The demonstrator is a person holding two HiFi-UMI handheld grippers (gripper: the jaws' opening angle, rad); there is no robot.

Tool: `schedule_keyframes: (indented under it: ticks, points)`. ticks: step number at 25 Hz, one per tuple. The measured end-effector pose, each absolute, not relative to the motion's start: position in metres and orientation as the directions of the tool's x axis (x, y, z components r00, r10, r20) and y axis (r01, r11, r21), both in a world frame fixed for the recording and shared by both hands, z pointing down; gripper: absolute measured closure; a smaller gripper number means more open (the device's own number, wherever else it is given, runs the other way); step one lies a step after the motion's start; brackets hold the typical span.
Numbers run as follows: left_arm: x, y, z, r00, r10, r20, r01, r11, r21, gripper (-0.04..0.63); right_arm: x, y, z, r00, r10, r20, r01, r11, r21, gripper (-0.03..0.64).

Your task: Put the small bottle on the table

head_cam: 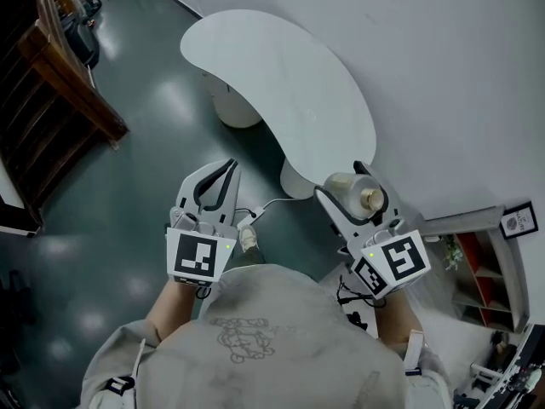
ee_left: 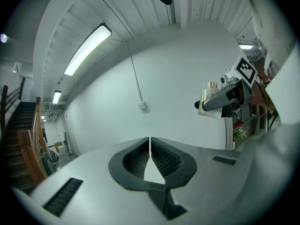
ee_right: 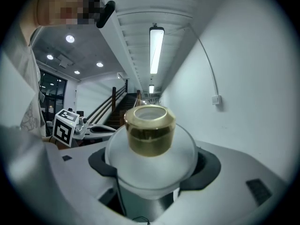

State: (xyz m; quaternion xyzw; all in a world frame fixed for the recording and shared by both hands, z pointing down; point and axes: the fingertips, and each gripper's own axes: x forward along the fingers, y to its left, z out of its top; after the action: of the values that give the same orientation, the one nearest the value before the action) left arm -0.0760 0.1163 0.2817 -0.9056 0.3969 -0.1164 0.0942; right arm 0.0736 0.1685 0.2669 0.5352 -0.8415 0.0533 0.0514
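Right gripper view: small bottle [ee_right: 150,146] clamped in right gripper [ee_right: 152,170].

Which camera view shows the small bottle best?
The right gripper view: the small bottle fills the centre, gold cap clear, clamped by the right gripper. The head view shows it small; the left gripper view, distant.

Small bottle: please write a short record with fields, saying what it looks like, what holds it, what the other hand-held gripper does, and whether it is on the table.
object: small bottle, frosted whitish body, gold cap
held by: right hand-held gripper, jaws closed on the body from both sides
cap direction: pointing away from that gripper
left hand-held gripper: jaws together, nothing between them
table: white, curved top, on the floor ahead of the person
bottle on table: not yet; it is held in the air, near the table's closer end
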Motion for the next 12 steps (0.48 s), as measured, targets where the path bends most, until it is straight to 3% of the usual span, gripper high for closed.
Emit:
schedule_keyframes:
  ticks: [12]
  points:
    - [-0.123, 0.018, 0.279, 0.622, -0.775, 0.107, -0.737, -0.627, -0.253, 0.571, 0.047, 0.062, 0.265, -0.418, -0.894, 0.160, -0.907, 0.421, -0.014, 0.290]
